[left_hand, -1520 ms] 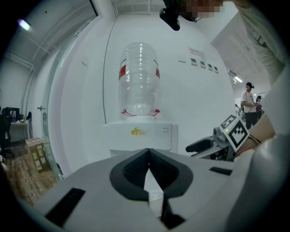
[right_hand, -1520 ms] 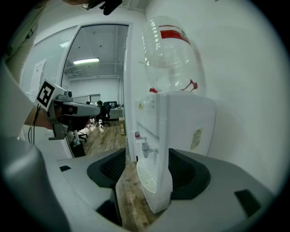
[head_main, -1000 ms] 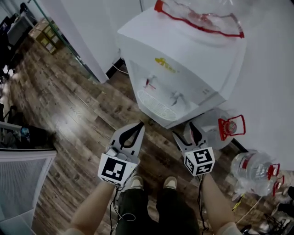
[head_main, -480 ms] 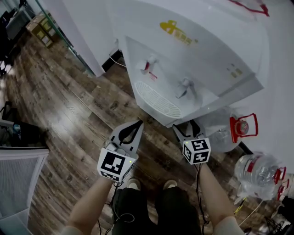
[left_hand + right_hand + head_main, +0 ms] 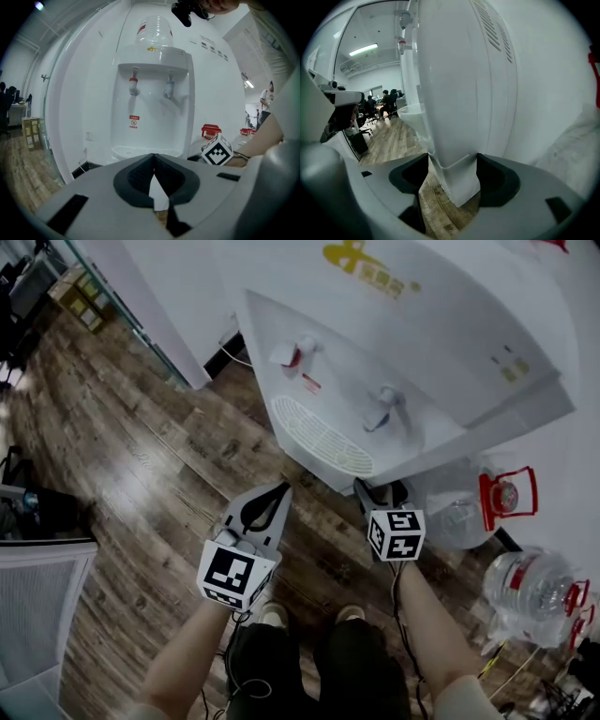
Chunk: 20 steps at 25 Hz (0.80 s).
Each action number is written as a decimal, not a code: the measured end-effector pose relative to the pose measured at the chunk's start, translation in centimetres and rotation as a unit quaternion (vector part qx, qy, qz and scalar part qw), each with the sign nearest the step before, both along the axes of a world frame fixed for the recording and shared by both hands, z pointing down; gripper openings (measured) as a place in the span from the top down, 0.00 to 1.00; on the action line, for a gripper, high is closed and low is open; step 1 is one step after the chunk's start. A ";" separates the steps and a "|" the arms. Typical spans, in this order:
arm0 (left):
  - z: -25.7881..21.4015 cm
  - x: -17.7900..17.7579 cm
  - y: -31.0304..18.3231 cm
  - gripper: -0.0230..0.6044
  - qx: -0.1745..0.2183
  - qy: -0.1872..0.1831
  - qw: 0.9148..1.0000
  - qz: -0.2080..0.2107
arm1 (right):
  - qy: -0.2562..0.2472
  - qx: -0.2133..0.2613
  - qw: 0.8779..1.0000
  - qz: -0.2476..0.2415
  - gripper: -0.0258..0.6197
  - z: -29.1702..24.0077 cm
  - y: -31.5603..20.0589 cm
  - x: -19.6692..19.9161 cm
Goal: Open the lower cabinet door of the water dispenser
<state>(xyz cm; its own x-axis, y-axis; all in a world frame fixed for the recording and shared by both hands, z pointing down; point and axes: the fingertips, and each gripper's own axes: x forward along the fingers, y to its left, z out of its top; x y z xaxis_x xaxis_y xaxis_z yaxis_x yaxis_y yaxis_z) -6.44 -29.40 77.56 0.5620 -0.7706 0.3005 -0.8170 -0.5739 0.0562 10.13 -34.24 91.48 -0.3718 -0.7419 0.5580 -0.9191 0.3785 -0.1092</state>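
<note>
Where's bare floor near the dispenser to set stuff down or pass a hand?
Free: wood floor left of the water dispenser, bordered by the white partition at the top and the grey mesh panel at the lower left. A narrower strip runs between the dispenser's front and the person's shoes. Crowded: right of the dispenser, where water jugs fill the floor.

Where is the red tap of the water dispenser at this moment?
In the head view, the red tap is on the front of the water dispenser, left of the blue tap and just above the drip tray.
</note>
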 end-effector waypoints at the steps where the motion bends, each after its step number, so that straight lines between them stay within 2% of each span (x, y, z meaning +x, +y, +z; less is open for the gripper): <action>1: -0.1 -0.1 0.0 0.95 -0.002 0.000 1.000 -0.001 | 0.001 -0.004 1.000 0.010 0.49 0.1 0.1 0.0; 3: -0.2 -0.4 0.0 0.95 -0.007 -0.002 1.000 -0.003 | 0.001 -0.010 1.000 0.029 0.53 0.2 0.2 0.0; 8: -1.3 -1.5 1.0 0.95 -0.023 0.000 1.000 -0.006 | 0.001 -0.028 0.998 0.055 0.56 0.0 0.6 0.0; 14: -1.8 -3.1 1.1 0.95 -0.049 0.021 0.998 -0.041 | 0.016 -0.089 0.994 0.057 0.57 0.2 0.7 0.0; 20: -2.1 -4.8 2.3 0.95 -0.071 0.022 0.996 -0.056 | 0.031 -0.130 0.990 0.053 0.58 0.4 3.1 -1.6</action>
<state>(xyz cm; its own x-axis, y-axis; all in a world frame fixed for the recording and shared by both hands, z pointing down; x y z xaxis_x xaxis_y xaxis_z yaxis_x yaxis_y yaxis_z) -11.22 -27.09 75.42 0.4906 -0.7802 0.3882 -0.8700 -0.4638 0.1674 8.49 -31.12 91.88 -0.2586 -0.6040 0.7538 -0.9602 0.2458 -0.1325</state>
